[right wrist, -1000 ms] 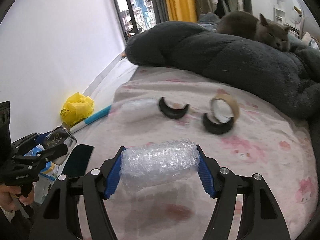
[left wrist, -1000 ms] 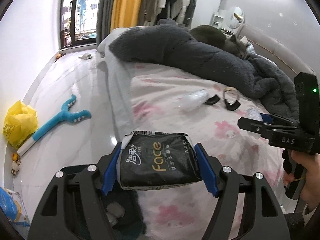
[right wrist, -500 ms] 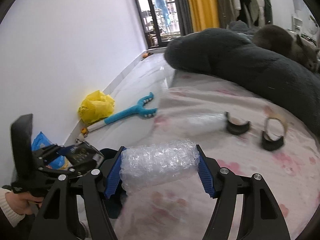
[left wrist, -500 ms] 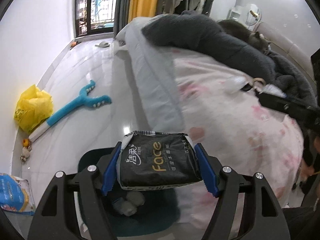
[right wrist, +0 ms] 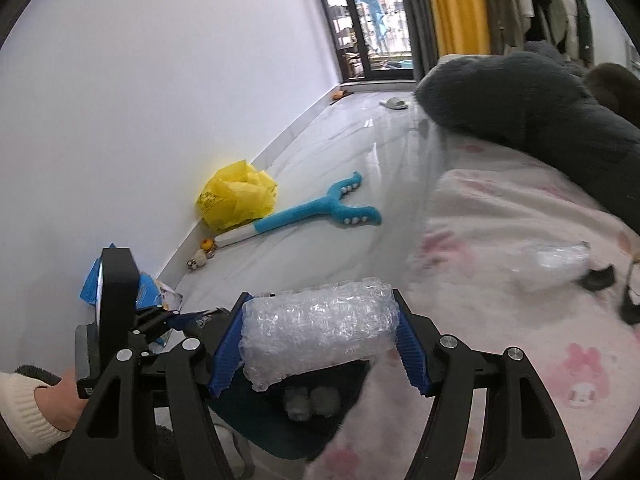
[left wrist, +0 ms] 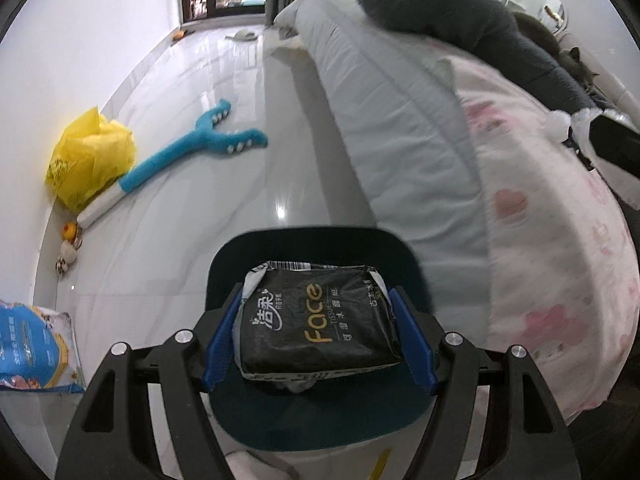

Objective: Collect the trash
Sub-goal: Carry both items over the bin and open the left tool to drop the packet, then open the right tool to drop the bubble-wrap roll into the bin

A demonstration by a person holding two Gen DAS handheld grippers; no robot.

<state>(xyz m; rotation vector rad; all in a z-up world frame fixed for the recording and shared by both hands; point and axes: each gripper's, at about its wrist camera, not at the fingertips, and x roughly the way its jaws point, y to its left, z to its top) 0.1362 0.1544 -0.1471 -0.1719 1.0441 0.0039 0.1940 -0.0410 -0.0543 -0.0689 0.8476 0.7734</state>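
Note:
My left gripper (left wrist: 316, 298) is shut on a black tissue pack (left wrist: 320, 328) marked "Face". It holds the pack right above a dark teal bin (left wrist: 280, 246) on the floor beside the bed. My right gripper (right wrist: 320, 300) is shut on a roll of bubble wrap (right wrist: 320, 332) over the bed's edge, above the same bin (right wrist: 276, 432), which has crumpled pieces (right wrist: 312, 400) inside. The left gripper (right wrist: 180, 318) shows at the left of the right wrist view, held by a hand (right wrist: 60, 400). On the bed lie a clear plastic wrap (right wrist: 556, 258) and a black curved scrap (right wrist: 600, 276).
A yellow bag (left wrist: 88, 160), a blue plush toy (left wrist: 192, 148), small toys (left wrist: 68, 244) and a blue packet (left wrist: 32, 352) lie along the white wall. The bed (left wrist: 540, 240) with a grey blanket (left wrist: 460, 8) fills the right. A slipper (right wrist: 394, 103) lies far off.
Both grippers have swung left from over the bed toward the floor. The left one dropped lower, so the bin now sits right under the tissue pack. Both grips are unchanged.

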